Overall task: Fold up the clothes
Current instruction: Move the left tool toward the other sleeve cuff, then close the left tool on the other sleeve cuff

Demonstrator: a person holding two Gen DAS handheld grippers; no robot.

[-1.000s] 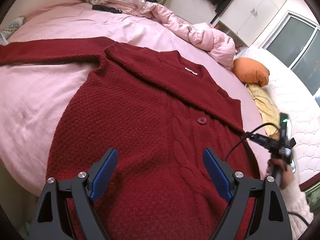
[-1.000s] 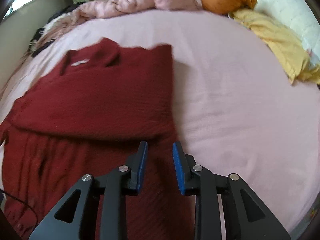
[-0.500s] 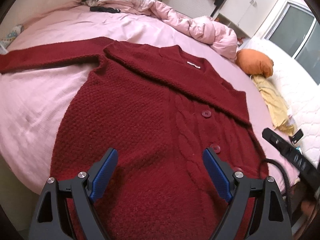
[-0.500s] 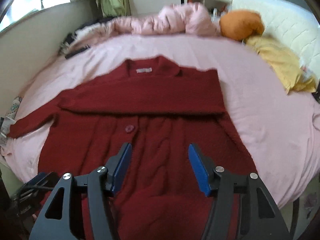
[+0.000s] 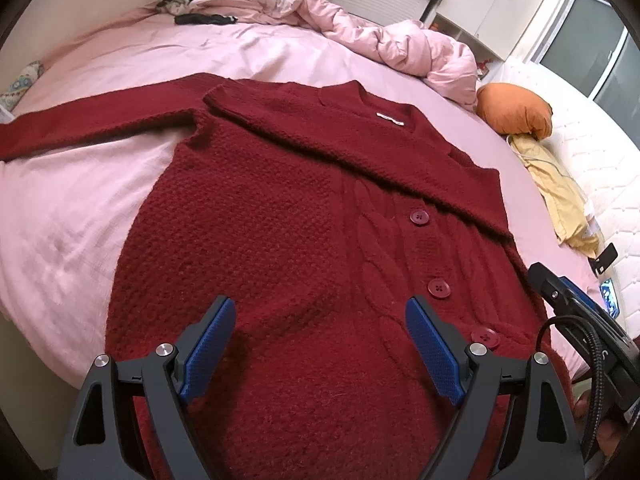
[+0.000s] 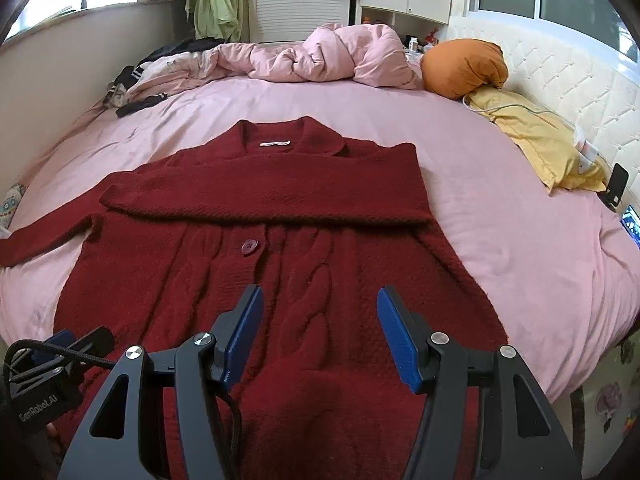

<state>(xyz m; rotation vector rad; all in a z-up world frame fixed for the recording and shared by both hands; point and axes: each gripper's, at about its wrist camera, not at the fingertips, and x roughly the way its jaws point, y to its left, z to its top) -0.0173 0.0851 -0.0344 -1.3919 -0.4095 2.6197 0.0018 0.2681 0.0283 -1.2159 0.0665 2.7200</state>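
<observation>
A dark red knit cardigan [image 5: 280, 220] lies front up on the pink bed sheet [image 5: 72, 216], with its buttons [image 5: 418, 216] down the middle. One sleeve [image 6: 260, 196] is folded flat across the chest. The other sleeve [image 5: 92, 124] stretches straight out to the left. My left gripper [image 5: 318, 304] hangs open above the hem, with nothing between its blue pads. My right gripper [image 6: 320, 296] is also open and empty, above the lower front near the cable pattern. The two grippers hover side by side; the left one [image 6: 78, 340] shows at the lower left of the right wrist view.
A crumpled pink duvet [image 6: 320, 56] and dark clothes [image 6: 136, 80] lie at the far side of the bed. An orange pillow [image 6: 464, 66], a yellow cloth [image 6: 536, 140] and a phone [image 6: 618, 184] sit by the white padded headboard [image 6: 560, 80]. The bed's near edge is just below the hem.
My right gripper has drawn back from the folded sleeve toward the hem and its jaws have widened. The left gripper has stayed open over the hem.
</observation>
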